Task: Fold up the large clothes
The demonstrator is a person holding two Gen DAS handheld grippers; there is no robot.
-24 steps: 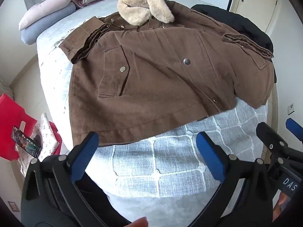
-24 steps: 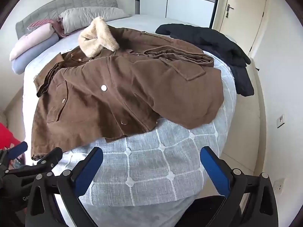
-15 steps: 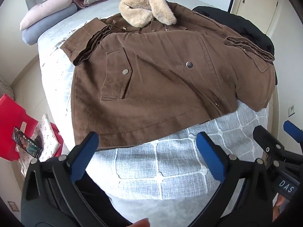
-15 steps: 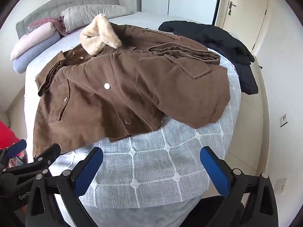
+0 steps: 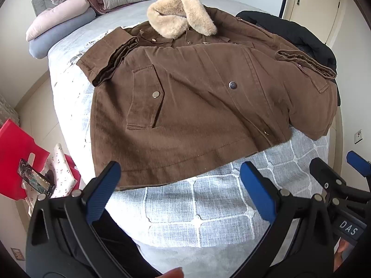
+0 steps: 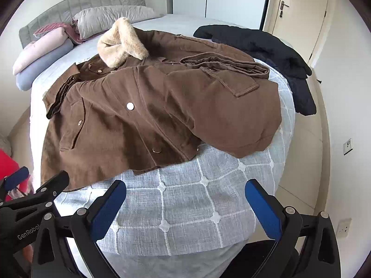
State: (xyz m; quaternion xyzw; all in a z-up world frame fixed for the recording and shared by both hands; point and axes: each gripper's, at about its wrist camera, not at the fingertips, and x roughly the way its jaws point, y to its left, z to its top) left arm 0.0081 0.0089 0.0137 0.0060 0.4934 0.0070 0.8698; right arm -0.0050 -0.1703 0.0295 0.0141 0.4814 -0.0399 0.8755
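Note:
A large brown jacket (image 5: 197,106) with a cream fur collar (image 5: 183,14) lies front up on the bed, both sleeves folded in over the chest. It also shows in the right wrist view (image 6: 162,113). My left gripper (image 5: 178,185) is open and empty, just short of the jacket's hem near its left corner. My right gripper (image 6: 185,203) is open and empty over the bedspread below the hem's right half. Each gripper shows at the edge of the other's view.
The bed has a grey-white checked bedspread (image 6: 190,208). A black coat (image 6: 266,51) lies at the bed's far right. Pillows and rolled bedding (image 5: 60,30) lie at the headboard. A red stool with a phone (image 5: 16,162) stands left of the bed.
Both grippers have moved forward toward the jacket's hem; the jacket sits larger and closer in both views. The jaws stay open.

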